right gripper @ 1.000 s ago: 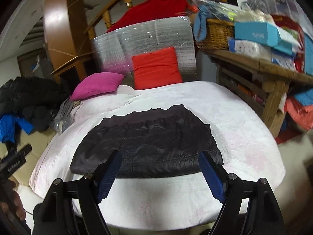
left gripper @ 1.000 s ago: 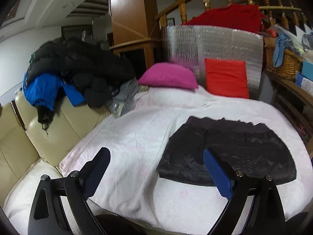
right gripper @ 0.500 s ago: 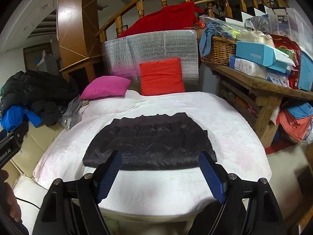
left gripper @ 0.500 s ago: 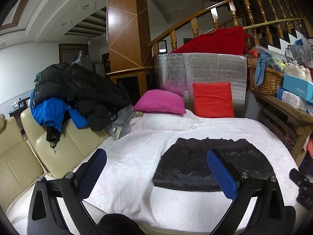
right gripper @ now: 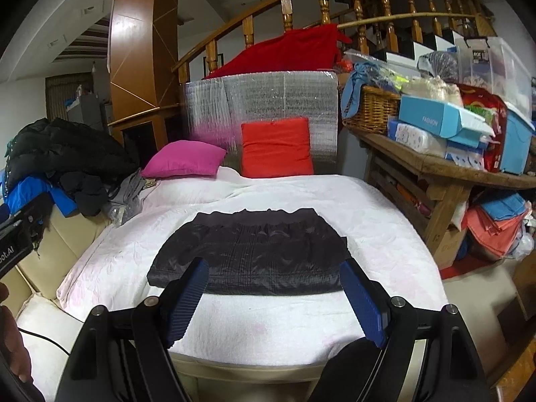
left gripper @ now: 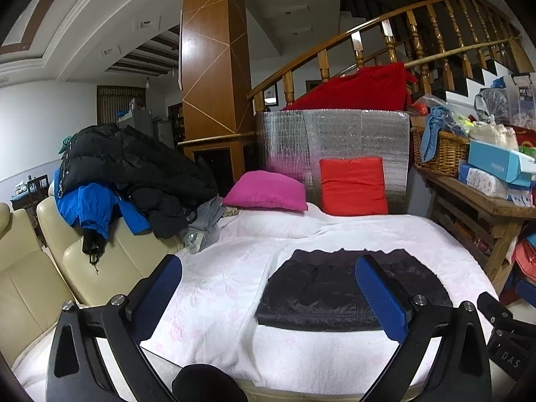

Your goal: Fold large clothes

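Lived-in home, open living area. Wooden stair banister (left gripper: 418,33) at 12–2 o'clock; cream sofa (left gripper: 50,268) heaped with coats (left gripper: 134,167) at 9; cluttered wooden bench (right gripper: 435,164) at 3.

dim indoor light | soft shadows | sharp focus | fisheye-bent edges, dark corners

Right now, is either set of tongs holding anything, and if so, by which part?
Nothing is held. The left tongs and right tongs are both open and empty, short of the folded black garment lying flat on the white bedcover.
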A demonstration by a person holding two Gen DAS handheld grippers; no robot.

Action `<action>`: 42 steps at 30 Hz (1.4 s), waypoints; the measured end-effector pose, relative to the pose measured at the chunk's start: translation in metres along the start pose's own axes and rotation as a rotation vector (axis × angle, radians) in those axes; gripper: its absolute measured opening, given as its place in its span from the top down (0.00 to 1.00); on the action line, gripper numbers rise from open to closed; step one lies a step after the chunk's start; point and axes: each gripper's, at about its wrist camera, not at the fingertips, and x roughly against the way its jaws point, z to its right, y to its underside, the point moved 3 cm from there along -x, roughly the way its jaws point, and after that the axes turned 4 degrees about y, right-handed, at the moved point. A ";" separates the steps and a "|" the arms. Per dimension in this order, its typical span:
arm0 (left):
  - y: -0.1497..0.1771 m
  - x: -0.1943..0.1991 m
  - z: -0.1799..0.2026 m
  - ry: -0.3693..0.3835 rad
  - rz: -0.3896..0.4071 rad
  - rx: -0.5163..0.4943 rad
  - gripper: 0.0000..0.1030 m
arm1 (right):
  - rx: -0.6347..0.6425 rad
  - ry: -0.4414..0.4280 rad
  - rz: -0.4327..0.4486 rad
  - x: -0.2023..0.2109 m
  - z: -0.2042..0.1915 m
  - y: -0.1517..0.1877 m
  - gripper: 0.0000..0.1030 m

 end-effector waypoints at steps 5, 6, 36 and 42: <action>-0.004 0.010 -0.002 -0.008 0.020 0.001 0.00 | 0.009 0.004 0.011 0.009 -0.003 -0.001 0.19; -0.004 0.011 -0.002 -0.011 0.019 0.000 0.00 | 0.006 0.006 0.012 0.011 -0.002 -0.001 0.19; -0.009 0.030 -0.011 -0.076 0.049 -0.004 0.00 | 0.004 -0.010 -0.012 0.020 0.002 0.000 0.19; -0.009 0.030 -0.009 -0.080 0.047 -0.005 0.00 | 0.002 -0.009 -0.013 0.020 0.004 0.000 0.19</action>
